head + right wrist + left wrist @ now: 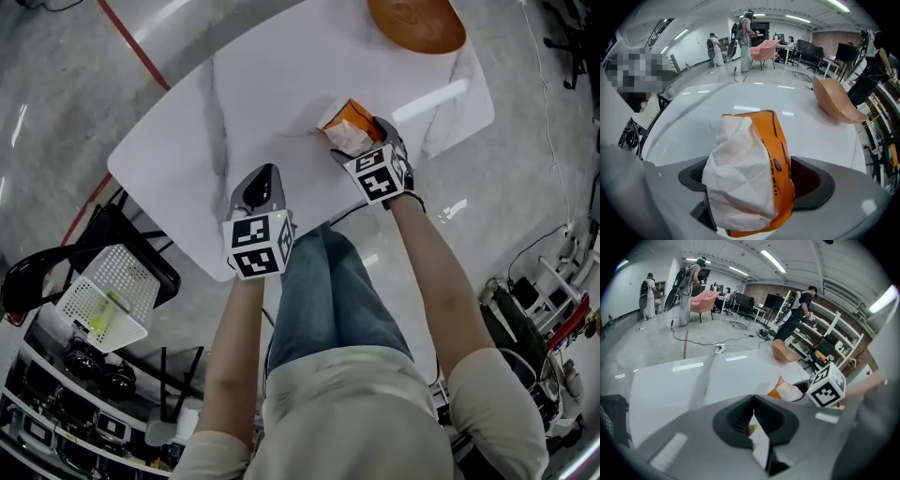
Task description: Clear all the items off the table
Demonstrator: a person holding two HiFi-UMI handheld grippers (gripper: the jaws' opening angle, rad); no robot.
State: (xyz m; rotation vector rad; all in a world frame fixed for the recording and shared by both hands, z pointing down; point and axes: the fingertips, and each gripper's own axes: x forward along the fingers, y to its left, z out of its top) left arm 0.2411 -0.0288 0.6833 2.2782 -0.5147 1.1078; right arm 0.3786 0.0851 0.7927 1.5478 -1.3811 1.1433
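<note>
An orange tissue pack with white tissue bulging from it stands on the white marble table. My right gripper points steeply down over it and is open. In the right gripper view the pack fills the gap between the wide jaws. My left gripper hangs over the table near its front edge, left of the pack. Its jaws are shut on a thin white piece with a coloured edge; what it is I cannot tell. An orange-brown bowl sits at the far end.
A white perforated basket and a black chair stand left of the table, below its edge. A shelf rack is at the right. People stand far back in the room, with a red floor line beyond the table.
</note>
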